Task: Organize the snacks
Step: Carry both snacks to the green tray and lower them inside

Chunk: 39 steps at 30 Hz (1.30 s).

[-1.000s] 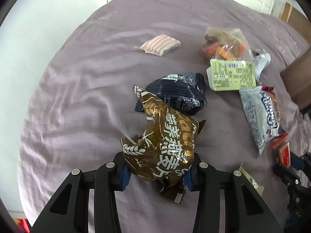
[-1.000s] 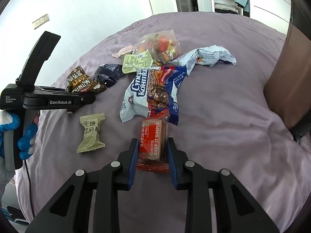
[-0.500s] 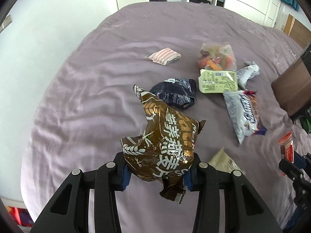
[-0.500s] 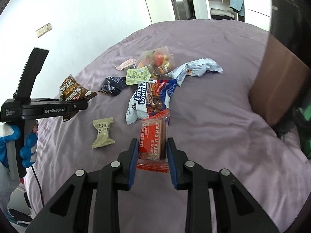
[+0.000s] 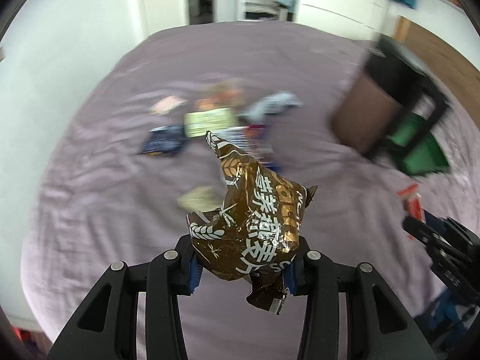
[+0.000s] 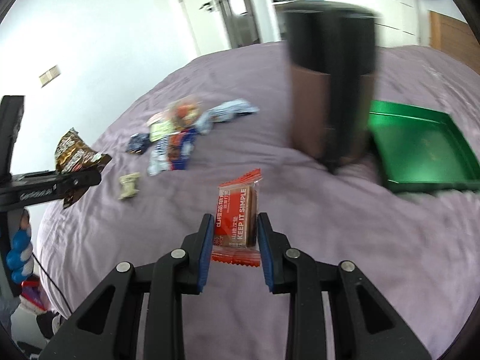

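Observation:
My left gripper (image 5: 241, 273) is shut on a crumpled brown and gold snack bag (image 5: 255, 219) and holds it high above the purple bed. My right gripper (image 6: 235, 246) is shut on a red snack bar packet (image 6: 237, 219) and holds it in the air. The left gripper with its brown bag (image 6: 75, 153) shows at the left of the right wrist view. The right gripper's red packet (image 5: 412, 202) shows at the right of the left wrist view. A green tray (image 6: 420, 150) lies on the bed at the right, behind a brown and black upright container (image 6: 330, 90).
Several snack packets lie in a blurred pile (image 5: 216, 120) on the far middle of the bed: a dark blue bag (image 5: 163, 144), a pale green pack (image 5: 208, 120), a small olive packet (image 6: 129, 184). The bed edge and white wall are at the left.
Both grippers have risen and swung right with their packets. The snack pile has shrunk into the distance, and the brown container and green tray have come into view.

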Tool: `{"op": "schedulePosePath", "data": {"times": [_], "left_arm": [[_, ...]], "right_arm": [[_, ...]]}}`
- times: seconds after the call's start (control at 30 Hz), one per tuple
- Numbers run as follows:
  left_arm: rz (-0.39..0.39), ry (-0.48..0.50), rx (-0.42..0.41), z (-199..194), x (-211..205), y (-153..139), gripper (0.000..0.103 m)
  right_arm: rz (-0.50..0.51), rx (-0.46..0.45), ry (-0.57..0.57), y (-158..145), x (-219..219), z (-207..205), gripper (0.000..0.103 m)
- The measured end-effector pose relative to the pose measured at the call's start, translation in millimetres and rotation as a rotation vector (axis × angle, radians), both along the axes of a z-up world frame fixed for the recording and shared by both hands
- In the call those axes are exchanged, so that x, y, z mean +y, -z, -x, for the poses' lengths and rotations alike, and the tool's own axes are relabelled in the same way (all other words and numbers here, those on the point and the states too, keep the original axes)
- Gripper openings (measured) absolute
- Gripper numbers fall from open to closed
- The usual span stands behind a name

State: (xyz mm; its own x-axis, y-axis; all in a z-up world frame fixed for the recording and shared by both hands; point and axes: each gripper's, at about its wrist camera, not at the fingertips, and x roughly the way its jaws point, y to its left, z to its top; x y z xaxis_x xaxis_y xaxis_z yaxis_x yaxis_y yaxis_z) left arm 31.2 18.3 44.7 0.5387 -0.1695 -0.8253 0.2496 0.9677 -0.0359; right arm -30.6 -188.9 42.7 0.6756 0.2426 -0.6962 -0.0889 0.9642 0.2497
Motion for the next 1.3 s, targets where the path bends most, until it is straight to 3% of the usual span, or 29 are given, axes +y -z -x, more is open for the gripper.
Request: {"op": "schedulePosePath", "data": {"times": [0.33,0.6,0.93,1.3], "left_arm": [[0.066,0.336,0.026,29.8,-165.9,-12.9,0.037],[0.044,0.495,0.001,21.6,-274.9,-22.6,0.037],[0.002,0.468,0.0,-41.4,-375.2,-1.9,0.037],[-0.029,0.341,0.046,-122.7,-419.9,51.3,0.037]], "right_arm": [[0.037,-0.018,0.268,-7.9,-130.6,37.3,0.0],[0.08,-0.052,0.41,-15.1,-217.3,22.4,0.0],[0.109,-0.054,0.443,-1.4,-282.1,-50.4,0.0],[0.13,0.038,0.419,50.3,-323.3,-140.8,0.0]]}}
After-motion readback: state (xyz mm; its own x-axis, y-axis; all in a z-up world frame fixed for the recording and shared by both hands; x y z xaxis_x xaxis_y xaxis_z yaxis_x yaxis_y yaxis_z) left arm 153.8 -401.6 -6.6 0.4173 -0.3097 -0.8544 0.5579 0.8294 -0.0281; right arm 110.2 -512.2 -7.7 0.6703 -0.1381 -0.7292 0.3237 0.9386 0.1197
